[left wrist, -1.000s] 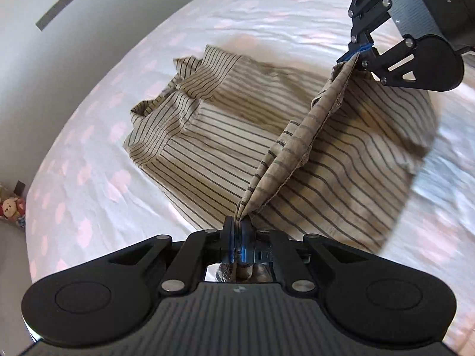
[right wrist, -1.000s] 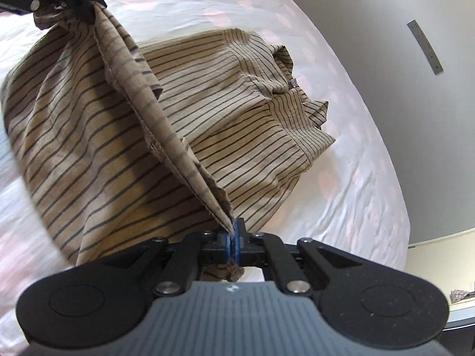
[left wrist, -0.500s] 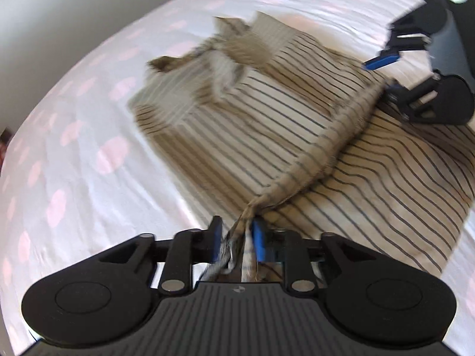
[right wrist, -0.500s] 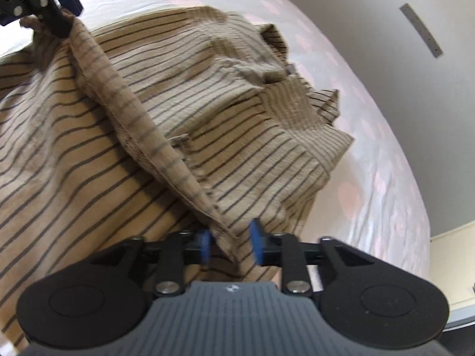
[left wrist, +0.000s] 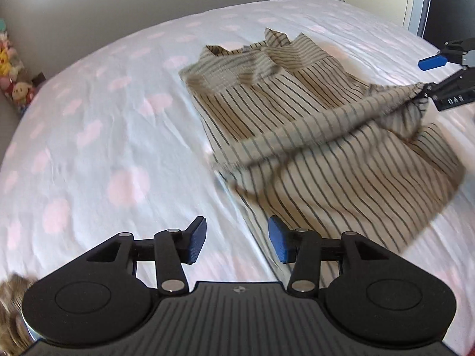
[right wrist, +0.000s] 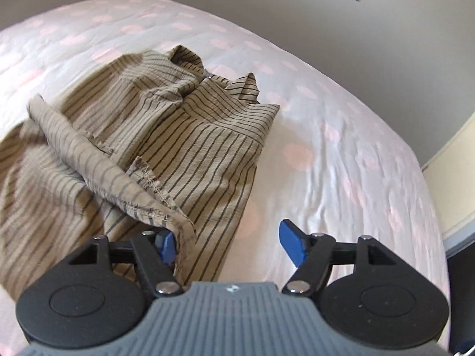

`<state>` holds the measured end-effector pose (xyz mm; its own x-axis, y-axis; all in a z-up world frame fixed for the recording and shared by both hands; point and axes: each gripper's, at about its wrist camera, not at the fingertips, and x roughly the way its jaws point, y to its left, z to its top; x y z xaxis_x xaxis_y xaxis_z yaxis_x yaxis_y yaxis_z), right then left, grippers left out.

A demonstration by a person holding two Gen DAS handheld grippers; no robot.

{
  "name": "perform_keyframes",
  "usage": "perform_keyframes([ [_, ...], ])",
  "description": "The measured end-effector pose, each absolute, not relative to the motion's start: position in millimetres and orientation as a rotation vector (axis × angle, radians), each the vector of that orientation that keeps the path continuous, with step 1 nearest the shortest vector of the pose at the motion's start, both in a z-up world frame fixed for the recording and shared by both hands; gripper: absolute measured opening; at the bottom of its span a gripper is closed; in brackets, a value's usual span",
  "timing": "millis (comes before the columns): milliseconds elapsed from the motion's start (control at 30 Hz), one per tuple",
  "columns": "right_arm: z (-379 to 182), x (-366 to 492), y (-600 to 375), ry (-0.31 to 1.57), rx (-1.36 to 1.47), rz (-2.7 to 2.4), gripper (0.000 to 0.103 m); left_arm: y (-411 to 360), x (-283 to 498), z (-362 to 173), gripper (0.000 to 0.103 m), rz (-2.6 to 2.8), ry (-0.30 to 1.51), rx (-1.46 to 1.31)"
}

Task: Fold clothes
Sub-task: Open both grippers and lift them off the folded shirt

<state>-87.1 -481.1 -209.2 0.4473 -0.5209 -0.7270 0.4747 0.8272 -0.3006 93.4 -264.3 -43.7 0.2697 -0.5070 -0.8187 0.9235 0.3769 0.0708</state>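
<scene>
Both sets of jaws are opening: the left gripper point(left wrist: 234, 241) holds nothing, while the shirt point(left wrist: 320, 136) hem still drapes over one pad of the right gripper point(right wrist: 228, 244). The shirt lies on the bed point(left wrist: 98, 136), partly folded. If the right gripper withdraws with the hem snagged, the fold may drag open.

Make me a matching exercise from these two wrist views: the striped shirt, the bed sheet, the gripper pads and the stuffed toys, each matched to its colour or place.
Column one:
1. striped shirt
2. bed sheet
3. gripper pads
4. stuffed toys

Column two:
A. blue
B. white with pink spots
C. beige with dark lines, lying on the bed
D. beside the bed, by the wall

Pairs: 1-C, 2-B, 3-A, 4-D
</scene>
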Motion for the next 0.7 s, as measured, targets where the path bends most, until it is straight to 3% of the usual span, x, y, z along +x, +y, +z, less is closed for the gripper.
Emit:
perform_keyframes([
  [67, -205, -96, -484, 0.900, 0.046, -0.613, 0.085, -250, 87, -49, 0.045, -1.055, 0.836, 0.567],
  [233, -208, -103, -498, 0.873, 0.268, -0.643, 0.087, -222, 73, -65, 0.045, -1.027, 0.911, 0.450],
  [433, -222, -126, -489, 0.844, 0.344, -0.684, 0.085, -198, 62, -69, 0.045, -1.014, 0.917, 0.368],
  [700, -254, -206, -445, 0.730, 0.424, -0.684, 0.085, -196, 47, -81, 0.045, -1.058, 0.806, 0.324],
])
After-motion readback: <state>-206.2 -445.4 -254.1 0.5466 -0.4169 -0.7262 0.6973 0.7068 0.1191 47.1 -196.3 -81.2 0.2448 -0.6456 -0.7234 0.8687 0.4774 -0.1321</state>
